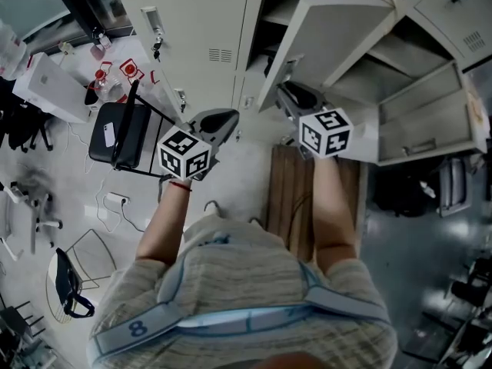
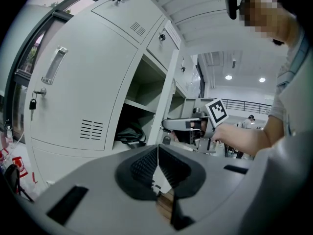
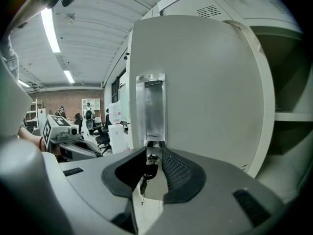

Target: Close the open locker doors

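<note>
Faces the open locker door [image 3: 205,82] square on, swung well out from the locker bank [image 1: 200,21]; shows its recessed handle [image 3: 150,109] just above the right gripper [image 3: 154,152], jaws slightly parted and pinching nothing, lock [image 3: 152,156] and hanging key [image 3: 144,182] visible in the gap; holds the left gripper [image 2: 157,148] off to the left, jaws pressed together, empty, apart from any door; leaves a second door [image 1: 427,133] open further right. Looks like a push not yet begun; risks snagging the key between the jaws and bending it; risks a hard shove bouncing the door back off its frame; risks the bag [image 2: 128,133] in an open compartment blocking the close if protruding.
</note>
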